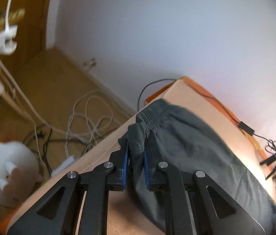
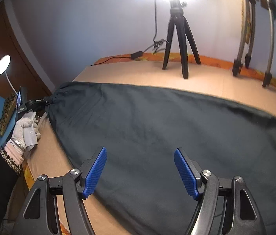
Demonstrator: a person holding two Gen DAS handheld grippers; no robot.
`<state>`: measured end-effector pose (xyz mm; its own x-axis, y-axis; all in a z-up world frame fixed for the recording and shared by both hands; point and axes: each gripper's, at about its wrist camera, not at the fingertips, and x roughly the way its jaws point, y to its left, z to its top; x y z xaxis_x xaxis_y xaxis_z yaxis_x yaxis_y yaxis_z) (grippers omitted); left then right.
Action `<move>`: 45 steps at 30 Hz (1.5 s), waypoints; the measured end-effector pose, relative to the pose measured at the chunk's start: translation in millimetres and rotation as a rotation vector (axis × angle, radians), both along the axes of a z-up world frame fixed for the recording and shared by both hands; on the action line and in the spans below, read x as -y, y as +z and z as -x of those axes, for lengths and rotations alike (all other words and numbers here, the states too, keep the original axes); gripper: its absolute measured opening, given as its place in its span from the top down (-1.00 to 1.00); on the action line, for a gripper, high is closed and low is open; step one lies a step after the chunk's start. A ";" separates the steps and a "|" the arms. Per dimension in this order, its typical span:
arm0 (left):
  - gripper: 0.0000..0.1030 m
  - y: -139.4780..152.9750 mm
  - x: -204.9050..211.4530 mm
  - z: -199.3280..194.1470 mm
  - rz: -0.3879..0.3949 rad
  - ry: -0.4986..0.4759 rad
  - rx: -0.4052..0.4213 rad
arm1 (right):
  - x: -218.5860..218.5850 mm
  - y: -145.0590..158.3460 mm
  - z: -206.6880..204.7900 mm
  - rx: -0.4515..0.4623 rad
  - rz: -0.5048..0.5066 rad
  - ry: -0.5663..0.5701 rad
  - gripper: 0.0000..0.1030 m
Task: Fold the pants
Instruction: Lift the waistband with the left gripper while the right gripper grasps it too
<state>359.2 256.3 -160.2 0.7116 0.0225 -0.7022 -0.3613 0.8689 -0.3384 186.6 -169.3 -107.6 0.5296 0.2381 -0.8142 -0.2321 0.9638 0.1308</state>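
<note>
Dark grey pants (image 2: 157,129) lie flat across a tan table (image 2: 138,74), waistband at the far left. In the left wrist view my left gripper (image 1: 136,146) is shut on a bunched fold of the pants (image 1: 187,146) at the elastic waistband, near the table's left edge. The right wrist view shows that same gripper (image 2: 46,102) far off, held by a gloved hand (image 2: 25,129). My right gripper (image 2: 140,154) is open, its blue pads (image 2: 96,168) spread wide just above the middle of the pants, holding nothing.
A black tripod (image 2: 179,39) stands at the table's back, with a cable and adapter (image 2: 137,54) beside it and metal stand legs (image 2: 255,58) at the right. White cables (image 1: 87,117) and a white jug (image 1: 6,172) lie on the floor left of the table.
</note>
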 end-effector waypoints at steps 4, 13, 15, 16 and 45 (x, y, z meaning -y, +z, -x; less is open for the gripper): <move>0.79 22.2 23.6 7.7 -0.097 -0.083 0.064 | -7.3 10.9 -11.9 0.005 0.001 0.029 -0.43; 0.79 41.7 134.0 47.0 -0.318 -0.478 0.150 | -43.0 25.7 -70.8 -0.038 -0.122 0.112 -0.43; 0.79 34.8 155.7 56.0 -0.351 -0.547 0.130 | -59.9 24.1 -89.2 -0.071 -0.165 0.153 -0.43; 0.79 31.1 164.1 60.3 -0.367 -0.574 0.124 | -66.6 23.5 -93.9 -0.080 -0.173 0.169 -0.44; 0.79 -12.0 270.2 120.9 -0.934 -0.957 0.130 | -252.3 -68.3 -144.1 -0.429 0.059 0.444 -0.43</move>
<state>238.3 -13.9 -172.2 0.7769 -0.0875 -0.6235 0.5025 0.6827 0.5304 330.7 83.0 -175.9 0.0126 0.3088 -0.9511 -0.5510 0.7958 0.2511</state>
